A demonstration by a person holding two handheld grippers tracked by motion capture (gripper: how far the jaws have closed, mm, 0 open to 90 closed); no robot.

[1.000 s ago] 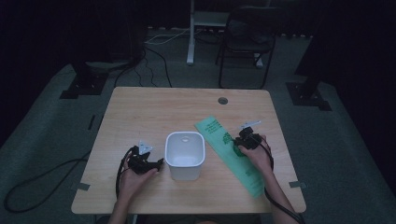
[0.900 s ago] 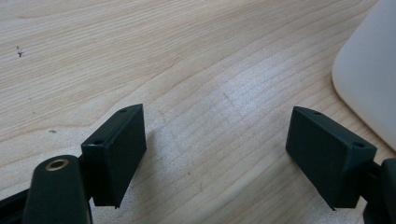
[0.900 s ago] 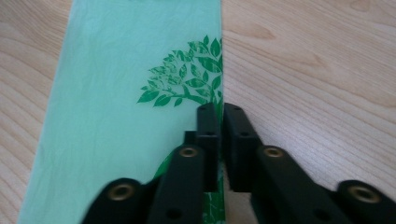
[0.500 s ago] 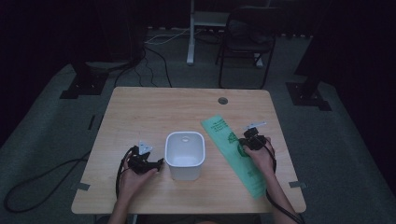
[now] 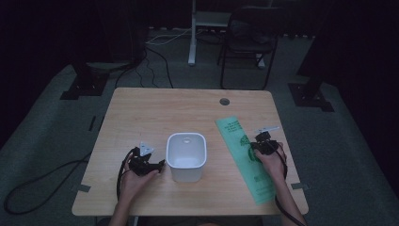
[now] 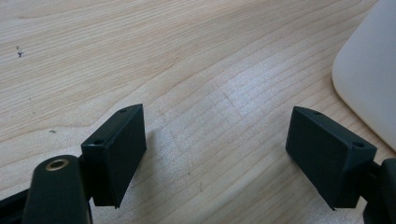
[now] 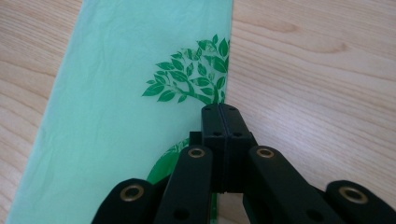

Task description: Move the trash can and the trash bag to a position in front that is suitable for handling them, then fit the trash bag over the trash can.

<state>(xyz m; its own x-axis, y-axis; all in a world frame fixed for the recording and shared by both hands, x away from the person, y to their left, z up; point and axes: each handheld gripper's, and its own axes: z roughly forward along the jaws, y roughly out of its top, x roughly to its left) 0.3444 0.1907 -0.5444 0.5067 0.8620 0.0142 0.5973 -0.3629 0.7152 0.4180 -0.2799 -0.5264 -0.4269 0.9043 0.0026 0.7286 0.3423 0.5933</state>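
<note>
A long flat green plastic bag (image 5: pixel 241 151) with a printed tree lies slantwise on the right half of the wooden table (image 5: pixel 155 113). My right gripper (image 5: pixel 257 147) sits at the bag's right edge. In the right gripper view its jaws (image 7: pixel 219 109) are pressed together on the edge of the green bag (image 7: pixel 116 116), beside the tree print. A white square bin (image 5: pixel 187 155) stands upright at the table's middle front. My left gripper (image 5: pixel 159 165) rests low just left of it, jaws wide apart (image 6: pixel 215 135) over bare wood, with the bin's wall (image 6: pixel 369 70) at the right.
A round cable hole (image 5: pixel 224 101) is in the table's far side. Behind the table stand a dark chair (image 5: pixel 249 42) and a white post (image 5: pixel 192 33). Cables (image 5: pixel 42 183) run on the floor at the left, and black stand feet (image 5: pixel 310 96) sit by the back corners.
My right gripper has slid to the right, and the green bag has shifted right with it. The left gripper and the white bin have stayed put.
</note>
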